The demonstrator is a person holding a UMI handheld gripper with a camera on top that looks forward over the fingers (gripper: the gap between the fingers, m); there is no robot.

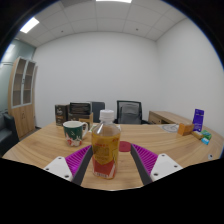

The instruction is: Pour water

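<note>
Right now we see our gripper (107, 165) pinching a clear bottle (106, 147) with a white cap and an orange label, both purple pads (79, 160) pressed against its sides. Beyond the bottle, toward the middle of the wooden table (160, 140), stands a green-patterned mug (73, 131). Black office chairs (128, 110) line the table's far edge.

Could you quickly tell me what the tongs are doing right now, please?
Tongs: closed on the bottle, both pads pressing its sides.
</note>
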